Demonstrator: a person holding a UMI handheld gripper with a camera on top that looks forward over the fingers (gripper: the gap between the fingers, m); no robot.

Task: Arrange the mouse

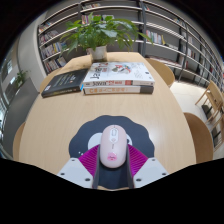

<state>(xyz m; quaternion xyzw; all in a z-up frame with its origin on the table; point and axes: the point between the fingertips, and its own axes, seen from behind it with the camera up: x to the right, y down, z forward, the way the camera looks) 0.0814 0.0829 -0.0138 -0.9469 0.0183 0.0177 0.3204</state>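
Tall bookshelves (70, 28) packed with rows of books line the far side of the room behind everything else. In front of them spreads a light wooden round-edged table (50, 125), its top smooth and pale with a faint grain. On the table's far edge stands a leafy green potted plant (100, 33), its stems spreading wide over the books below. Just before it lies a thick white-covered book with red lettering (118, 77), flat on the tabletop, its page block showing along the near side. Touching or just beside that book's end lies a thinner dark-covered book (63, 83), also flat. Both books sit well apart from the gripper, with bare wood between.

Nearest is a glossy white rounded computer mouse with a pink central stripe (111, 143), resting on a dark grey mouse mat (82, 134) on the table. The gripper (111, 160) has its jaws spread about the mouse's near end, the magenta ribbed pads (91, 158) flanking it; whether they press on the shell cannot be told.
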